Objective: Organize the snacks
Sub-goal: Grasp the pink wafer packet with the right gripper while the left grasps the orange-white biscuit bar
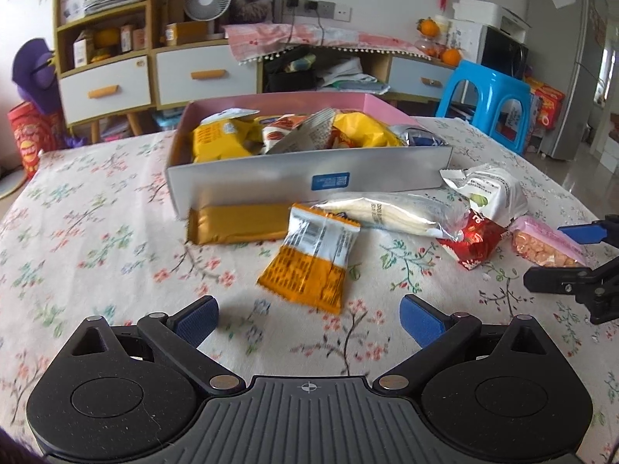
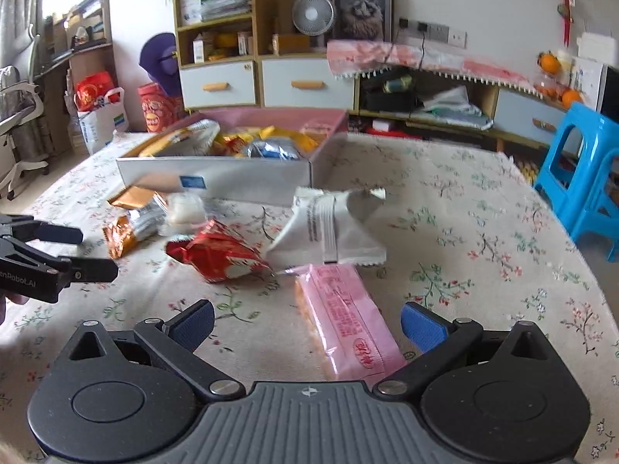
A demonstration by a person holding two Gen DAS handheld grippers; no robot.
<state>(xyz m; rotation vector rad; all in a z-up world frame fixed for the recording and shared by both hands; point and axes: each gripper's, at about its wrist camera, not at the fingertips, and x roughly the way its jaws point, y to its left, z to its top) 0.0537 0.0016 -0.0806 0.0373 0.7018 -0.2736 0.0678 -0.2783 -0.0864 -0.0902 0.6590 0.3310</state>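
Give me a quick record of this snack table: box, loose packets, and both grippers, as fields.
box: open box on floral tablecloth, already holding several snack packets
loose packets: orange-white packet, gold bar, clear long packet, red packet, white packet, pink packet
left hand-held gripper: open, empty, facing orange-white packet
right hand-held gripper: open, pink packet between its fingers
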